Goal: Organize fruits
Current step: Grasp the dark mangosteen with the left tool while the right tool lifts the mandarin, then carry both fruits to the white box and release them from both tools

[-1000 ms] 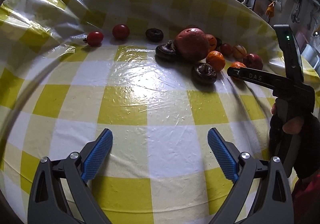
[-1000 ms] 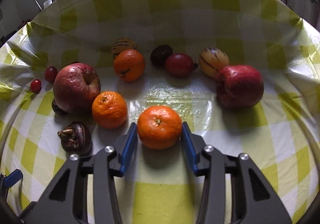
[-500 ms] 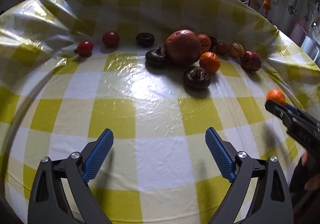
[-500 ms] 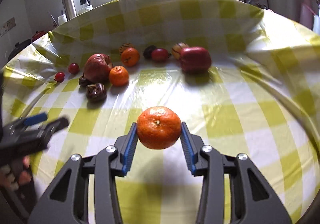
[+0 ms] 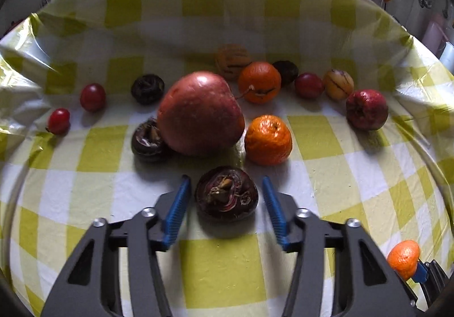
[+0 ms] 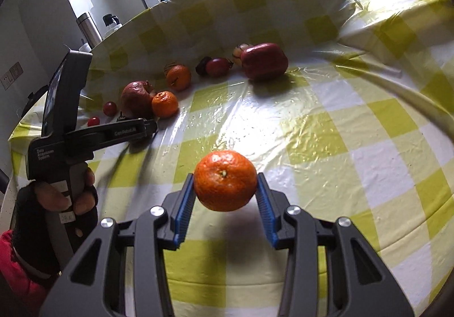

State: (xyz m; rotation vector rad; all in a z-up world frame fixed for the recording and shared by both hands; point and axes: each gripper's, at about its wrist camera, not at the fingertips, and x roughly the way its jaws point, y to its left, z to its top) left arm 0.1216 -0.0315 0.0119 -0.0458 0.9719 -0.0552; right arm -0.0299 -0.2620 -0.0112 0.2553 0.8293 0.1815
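Mandarin [image 6: 225, 181] clamped between the blue pads of the right gripper [image 6: 225, 195], lifted clear of the yellow-checked tablecloth [image 6: 354, 152], shadow below. Well beyond it, toward the far left of the cloth, left gripper [image 5: 225, 200] spread wide around a dark mangosteen [image 5: 226, 193], pads just beside it, not touching. Just behind that mangosteen, a big red apple [image 5: 200, 112] and a second mangosteen [image 5: 147, 141] touching it; to the apple's right, two more mandarins [image 5: 268, 139].
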